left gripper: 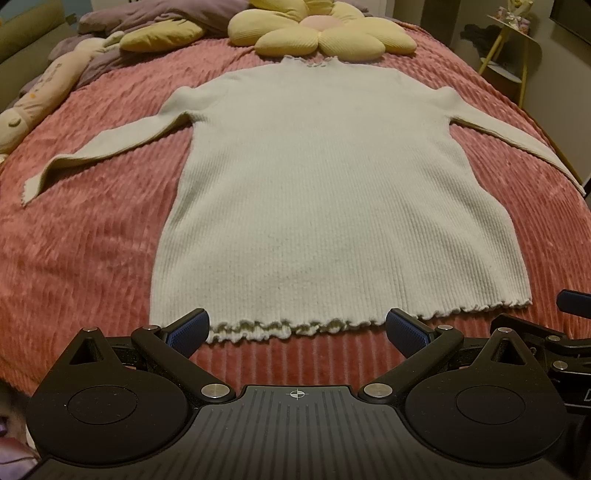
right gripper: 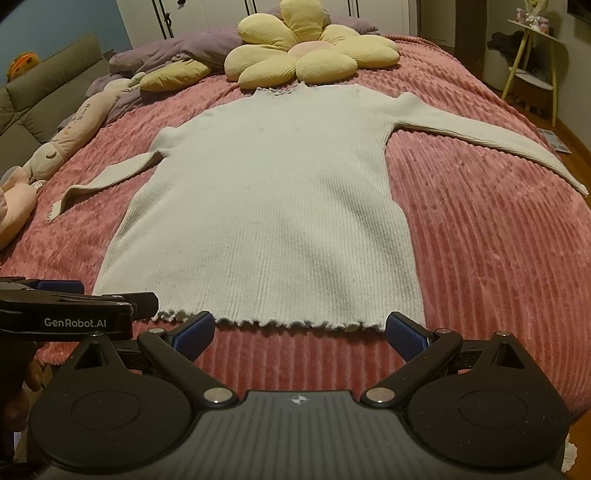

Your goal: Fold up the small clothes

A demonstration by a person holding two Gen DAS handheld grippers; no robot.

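Observation:
A cream ribbed sweater point(left gripper: 332, 192) point(right gripper: 273, 206) lies flat on the pink bedspread point(left gripper: 74, 258) point(right gripper: 498, 240), frilled hem nearest me, collar far, both sleeves spread out to the sides. My left gripper point(left gripper: 297, 328) hovers just short of the hem, open, nothing between its blue pads point(left gripper: 188, 330). My right gripper point(right gripper: 301, 330) sits likewise at the hem, open and empty. In the right wrist view the left gripper's body point(right gripper: 70, 310) shows at the left edge; in the left wrist view part of the right gripper point(left gripper: 554, 332) shows at the right edge.
A yellow flower cushion point(left gripper: 317, 33) point(right gripper: 310, 55) lies just past the collar. Purple bedding point(right gripper: 177, 48) and a long plush toy point(left gripper: 40, 99) point(right gripper: 74, 133) lie along the left. A yellow-legged side table point(right gripper: 532, 62) stands beyond the bed's right edge.

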